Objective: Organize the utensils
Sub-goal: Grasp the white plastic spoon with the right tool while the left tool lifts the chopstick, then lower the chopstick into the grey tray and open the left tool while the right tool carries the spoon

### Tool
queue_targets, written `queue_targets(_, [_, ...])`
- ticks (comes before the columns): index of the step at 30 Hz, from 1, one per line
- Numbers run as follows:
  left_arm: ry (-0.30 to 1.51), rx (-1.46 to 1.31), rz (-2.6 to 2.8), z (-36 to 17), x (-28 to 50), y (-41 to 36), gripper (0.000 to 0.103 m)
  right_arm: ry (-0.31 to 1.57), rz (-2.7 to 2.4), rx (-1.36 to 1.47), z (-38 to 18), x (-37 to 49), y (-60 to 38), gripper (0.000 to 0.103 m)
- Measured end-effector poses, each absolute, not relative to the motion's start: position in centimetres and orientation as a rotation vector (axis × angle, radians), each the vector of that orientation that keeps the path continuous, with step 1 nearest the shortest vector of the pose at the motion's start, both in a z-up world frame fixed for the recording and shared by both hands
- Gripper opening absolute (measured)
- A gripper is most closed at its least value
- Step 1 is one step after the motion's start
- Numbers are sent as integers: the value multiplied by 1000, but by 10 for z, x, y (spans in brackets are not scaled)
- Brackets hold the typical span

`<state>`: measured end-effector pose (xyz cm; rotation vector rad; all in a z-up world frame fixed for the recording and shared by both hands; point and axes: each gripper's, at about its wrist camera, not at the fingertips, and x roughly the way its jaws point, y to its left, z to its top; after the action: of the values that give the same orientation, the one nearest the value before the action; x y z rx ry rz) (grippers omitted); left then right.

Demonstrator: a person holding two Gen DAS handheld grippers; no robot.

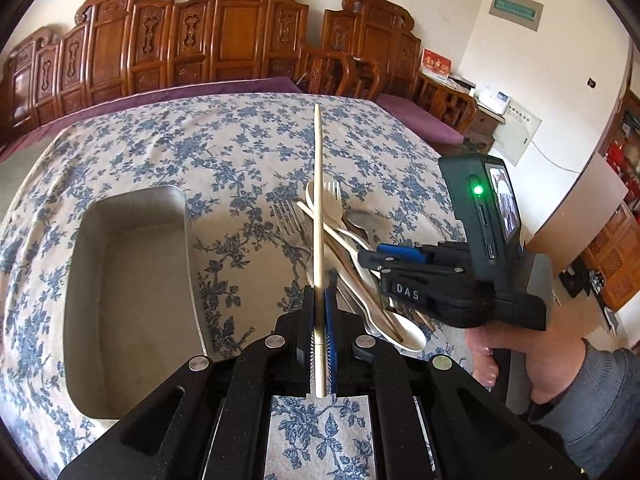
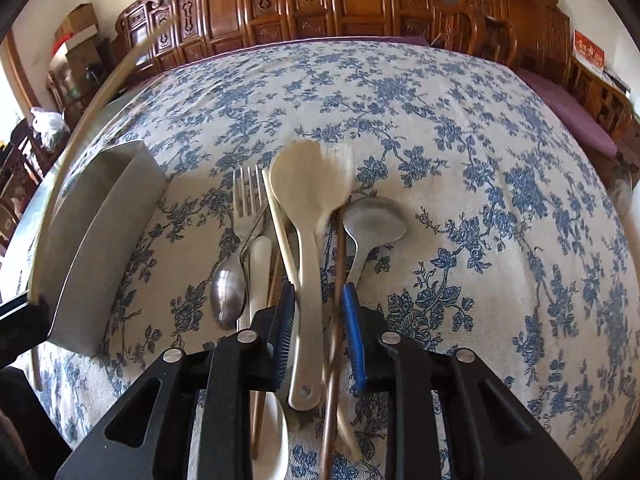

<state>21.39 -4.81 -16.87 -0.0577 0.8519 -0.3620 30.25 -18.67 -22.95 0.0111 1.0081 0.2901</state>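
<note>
Utensils (image 2: 288,240) piled mid-table on floral cloth (image 2: 460,160), tray (image 1: 132,280) at 9 o'clock. Left gripper (image 1: 320,300) angled down, clamped on pale chopstick (image 1: 318,200). Right gripper (image 2: 318,300) tilted down, jaws narrow around cream spoon handle (image 2: 306,300) w/ brown chopstick (image 2: 339,280); contact unclear. Only left view shows hand (image 1: 520,360). Pile's lower ends hidden.

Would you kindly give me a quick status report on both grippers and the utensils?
Left gripper shut on pale wooden chopstick. Right gripper open around cream plastic spoon, dark brown chopstick also between the pads. Grey metal tray empty.
</note>
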Motion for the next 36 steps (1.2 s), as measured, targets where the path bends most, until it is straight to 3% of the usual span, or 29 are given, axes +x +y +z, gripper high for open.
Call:
queue_targets(2, [849, -59, -357, -167, 213, -46, 4, 999, 273, 10, -227, 301, -187, 10])
queue_targets(7, [835, -45, -335, -165, 207, -46, 4, 948, 273, 25, -214, 296, -192, 5])
queue_targets(24, [803, 11, -274, -136, 190, -35, 4, 799, 373, 13, -156, 250, -186, 5])
queue_targets(36, [827, 70, -173, -135, 201, 25, 4, 760, 429, 32, -143, 225, -169, 5])
